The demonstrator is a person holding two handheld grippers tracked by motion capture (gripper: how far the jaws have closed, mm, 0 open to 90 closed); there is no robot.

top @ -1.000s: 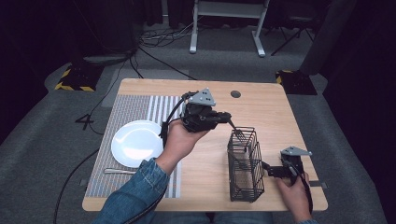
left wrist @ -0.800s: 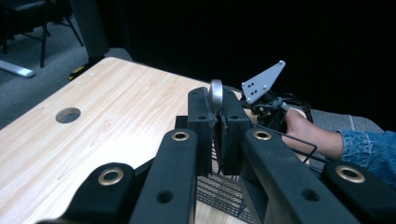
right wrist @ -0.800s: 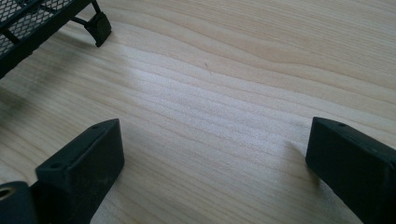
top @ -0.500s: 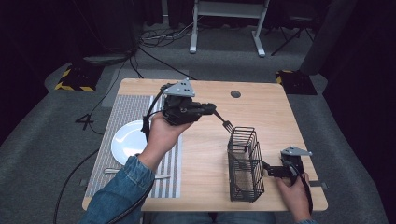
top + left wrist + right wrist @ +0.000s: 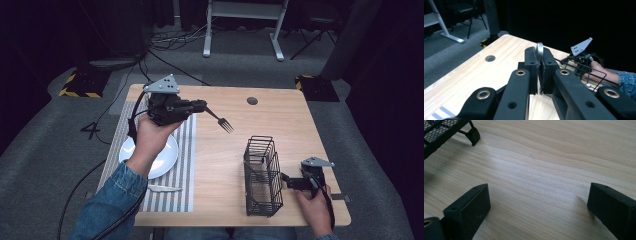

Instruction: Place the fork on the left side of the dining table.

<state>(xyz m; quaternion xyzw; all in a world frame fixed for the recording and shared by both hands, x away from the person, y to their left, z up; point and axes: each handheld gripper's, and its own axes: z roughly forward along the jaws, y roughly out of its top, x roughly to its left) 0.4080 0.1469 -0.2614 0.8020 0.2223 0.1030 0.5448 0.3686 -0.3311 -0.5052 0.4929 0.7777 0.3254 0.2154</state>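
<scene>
Item: fork (image 5: 220,120), being carried above worktop (image 5: 225,150) centre by L tool (image 5: 201,106), clenched on handle, tines pointing right toward wire basket (image 5: 262,175); R tool (image 5: 288,182), released, idling near basket.

White plate (image 5: 162,159), grey-and-white striped mat (image 5: 182,165), black wire basket (image 5: 262,175), pale wood table (image 5: 230,150).

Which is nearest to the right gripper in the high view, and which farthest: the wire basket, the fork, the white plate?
From the right gripper, near the table's front right corner:
1. Wire basket: just to its left, very close.
2. Fork: farther back and left, held in the left gripper above the table.
3. White plate: farthest, on the striped mat at the left.
</scene>
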